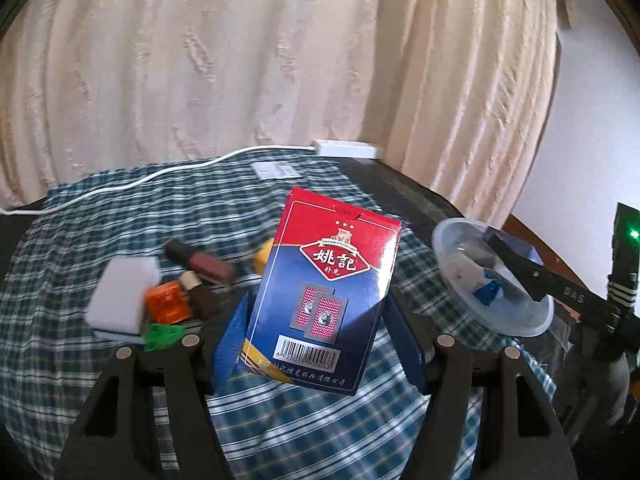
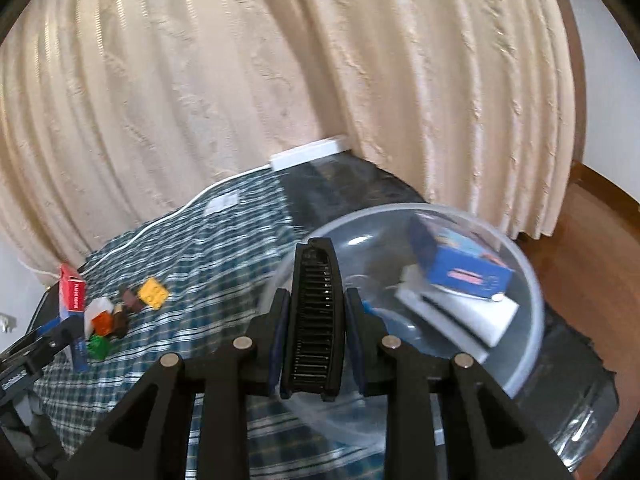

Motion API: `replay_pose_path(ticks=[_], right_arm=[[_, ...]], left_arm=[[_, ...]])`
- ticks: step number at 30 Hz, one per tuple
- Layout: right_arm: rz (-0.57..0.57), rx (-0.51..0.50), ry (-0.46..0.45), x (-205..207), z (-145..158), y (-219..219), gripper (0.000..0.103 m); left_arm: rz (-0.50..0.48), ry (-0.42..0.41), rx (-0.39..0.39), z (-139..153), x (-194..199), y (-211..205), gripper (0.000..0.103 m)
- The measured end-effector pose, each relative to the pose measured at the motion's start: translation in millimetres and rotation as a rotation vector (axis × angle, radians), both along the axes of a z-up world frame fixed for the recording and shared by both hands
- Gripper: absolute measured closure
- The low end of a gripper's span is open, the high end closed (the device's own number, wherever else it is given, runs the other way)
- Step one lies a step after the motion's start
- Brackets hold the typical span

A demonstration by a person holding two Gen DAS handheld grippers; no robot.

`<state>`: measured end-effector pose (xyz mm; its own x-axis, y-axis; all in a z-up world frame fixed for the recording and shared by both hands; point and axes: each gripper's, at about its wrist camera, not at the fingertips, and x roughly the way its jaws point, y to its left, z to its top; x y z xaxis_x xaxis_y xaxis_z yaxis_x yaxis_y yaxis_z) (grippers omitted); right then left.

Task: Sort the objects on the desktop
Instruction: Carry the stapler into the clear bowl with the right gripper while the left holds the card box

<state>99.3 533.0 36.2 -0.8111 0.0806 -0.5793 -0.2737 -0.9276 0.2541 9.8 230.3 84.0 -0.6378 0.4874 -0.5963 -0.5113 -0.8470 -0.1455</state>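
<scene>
Left claw [image 1: 320, 332] clamped on card box [image 1: 324, 292], box lifted off table [image 1: 280, 432], frame centre. Right claw [image 2: 316, 332] clamped narrow on black comb [image 2: 314, 320], low centre, before clear bowl [image 2: 520, 256] at right.

Carry both over bowl rim, lower inside, only then release; avoid knocking rim, blue box [image 2: 460, 268] within.

Card box: long axis near upright, top leaning upper right. Comb: long axis along fingers, tip toward frame top.

Blk grippers [image 1: 316, 340], blue pads [image 2: 280, 332], silver screws

Place: home room
Signs: cream curtain [image 1: 240, 60] at 12 o'clock; plaid cloth [image 1: 120, 216] on worktop; wood floor [image 2: 592, 248] at 3 o'clock
</scene>
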Motion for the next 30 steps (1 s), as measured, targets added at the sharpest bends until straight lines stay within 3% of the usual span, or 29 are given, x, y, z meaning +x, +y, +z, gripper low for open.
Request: replay_pose_path(ticks=[14, 16, 18, 30], right_arm=[[-0.046, -0.002, -0.039, -1.8, -17.6, 21.8, 0.072], [-0.052, 0.000, -0.033, -0.5, -17.3, 23.9, 0.065], [-0.052, -0.009, -0.015, 2.0, -15.3, 25.8, 0.045], [-0.036, 0.002, 0.041, 18.0, 1.2, 17.9, 0.043]], left_arm=[[-0.154, -0.023, -0.018, -2.7, 8.0, 69.0, 0.033], [-0.173, -0.027, -0.017, -2.6, 8.0, 77.0, 0.033], [-0.185, -0.029, -0.016, -2.2, 7.1, 83.7, 0.033], [-0.308, -0.073, 0.008, -5.5, -1.5, 134.9, 0.033]])
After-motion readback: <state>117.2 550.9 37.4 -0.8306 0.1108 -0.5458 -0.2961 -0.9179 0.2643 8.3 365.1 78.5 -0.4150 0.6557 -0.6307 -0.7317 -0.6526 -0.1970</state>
